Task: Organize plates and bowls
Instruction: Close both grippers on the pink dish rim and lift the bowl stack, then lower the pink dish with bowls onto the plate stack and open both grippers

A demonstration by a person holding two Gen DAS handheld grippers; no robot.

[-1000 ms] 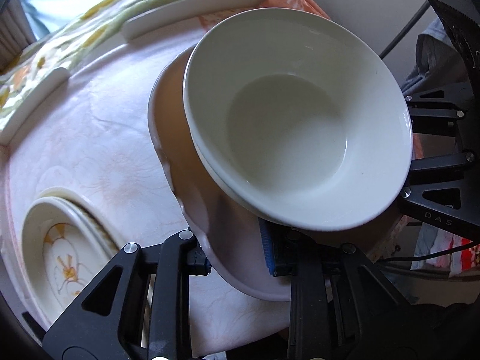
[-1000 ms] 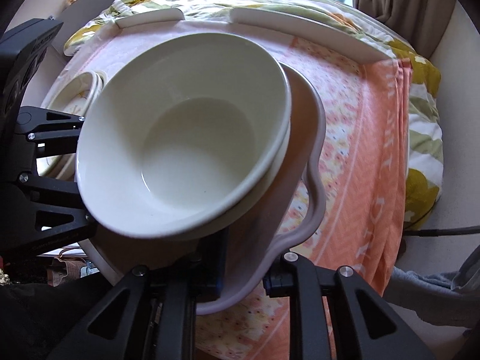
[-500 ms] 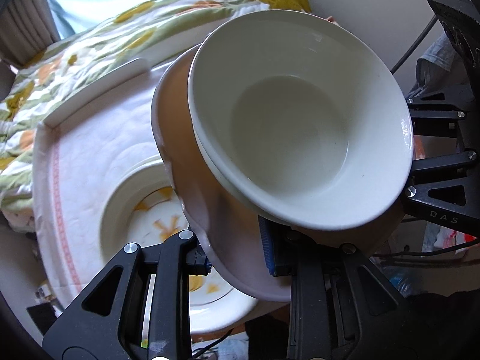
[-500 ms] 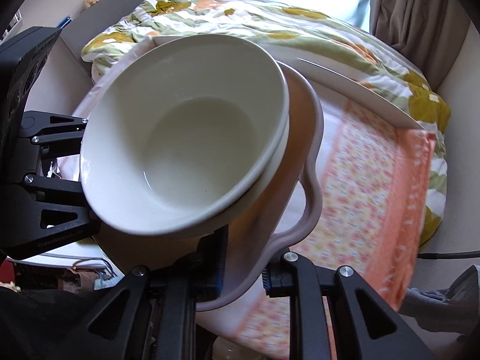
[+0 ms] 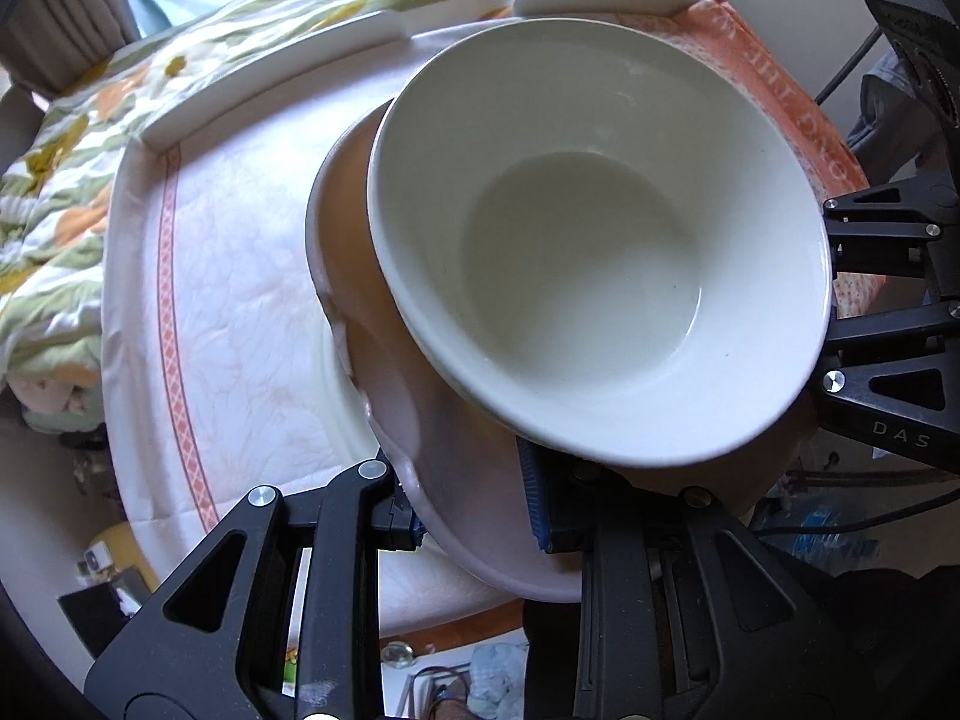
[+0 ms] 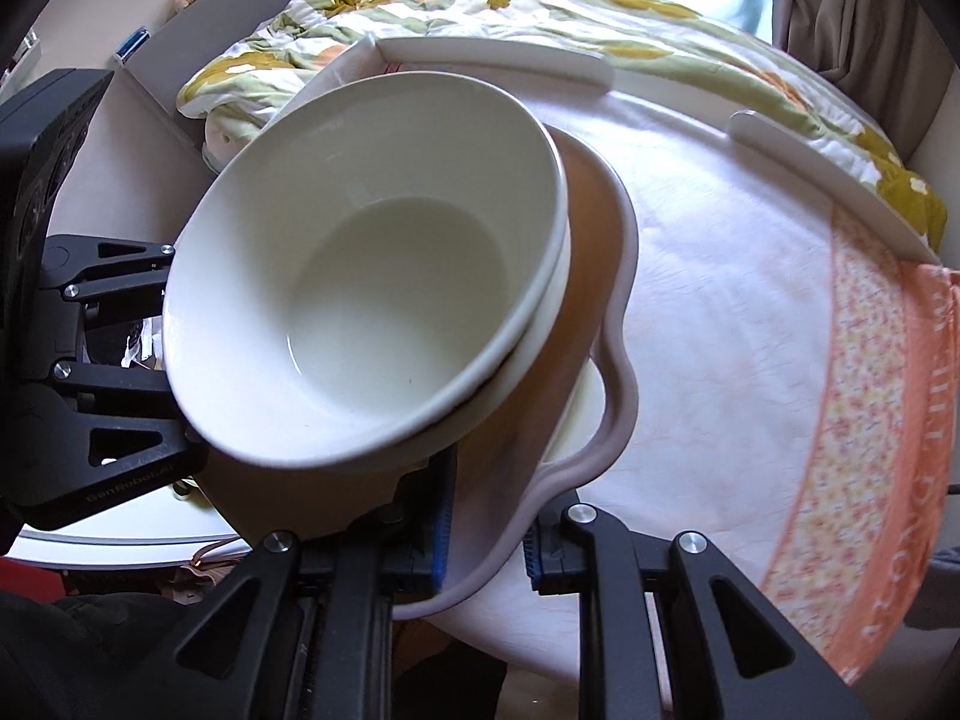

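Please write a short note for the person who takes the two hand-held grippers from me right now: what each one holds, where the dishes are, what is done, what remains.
Left hand-held gripper: shut on the wavy-edged plate, at its near rim.
Right hand-held gripper: shut on the same plate, opposite side.
Dishes: two nested white bowls sit on the plate; the whole stack hangs above the table with the pale cloth.
Done: bowls stacked on the plate and lifted.
Left: set the stack down level, then release both grippers. Keep both grips; the bowls could slide.
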